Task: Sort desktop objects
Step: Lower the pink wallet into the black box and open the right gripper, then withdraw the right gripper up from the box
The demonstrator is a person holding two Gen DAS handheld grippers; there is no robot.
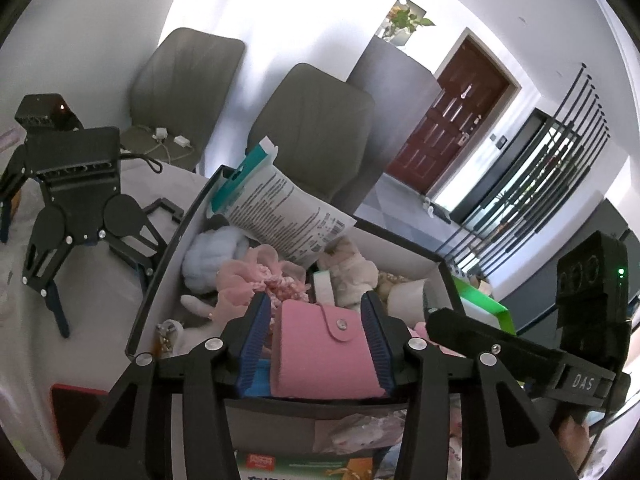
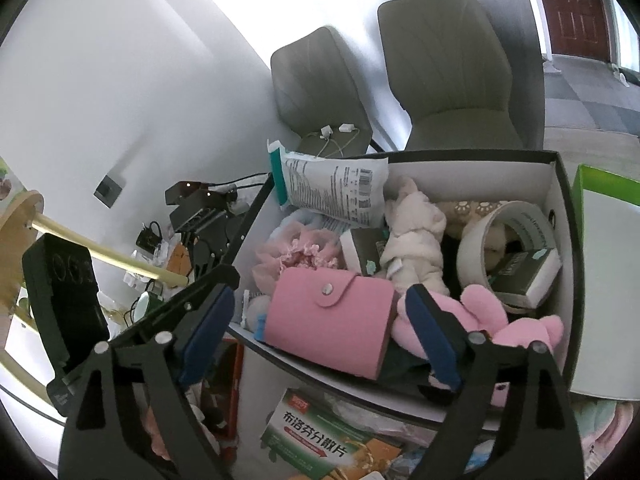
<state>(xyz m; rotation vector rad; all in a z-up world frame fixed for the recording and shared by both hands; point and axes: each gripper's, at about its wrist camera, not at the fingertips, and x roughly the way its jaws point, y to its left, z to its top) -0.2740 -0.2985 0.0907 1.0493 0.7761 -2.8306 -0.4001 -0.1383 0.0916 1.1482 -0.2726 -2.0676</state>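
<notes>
A pink wallet (image 1: 326, 354) lies at the near edge of the crowded box (image 1: 168, 248). The left gripper (image 1: 316, 340) brackets it, a slim gap showing at each blue pad. From the right wrist, the right gripper (image 2: 320, 332) gapes wide around the same wallet, pads clear. Only this view shows a pink plush toy (image 2: 500, 320) beside the wallet and a medicine carton (image 2: 320, 436) below the box.

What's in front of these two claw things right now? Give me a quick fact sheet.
container: black-rimmed box, crammed full
in front: pink wallet, snapped shut, lying at box's near edge
neighbours: pink plush toy, cream plush toy, printed pouch
left gripper: jaws astride wallet, narrowly open
right gripper: jaws wide open, gripping nothing
</notes>
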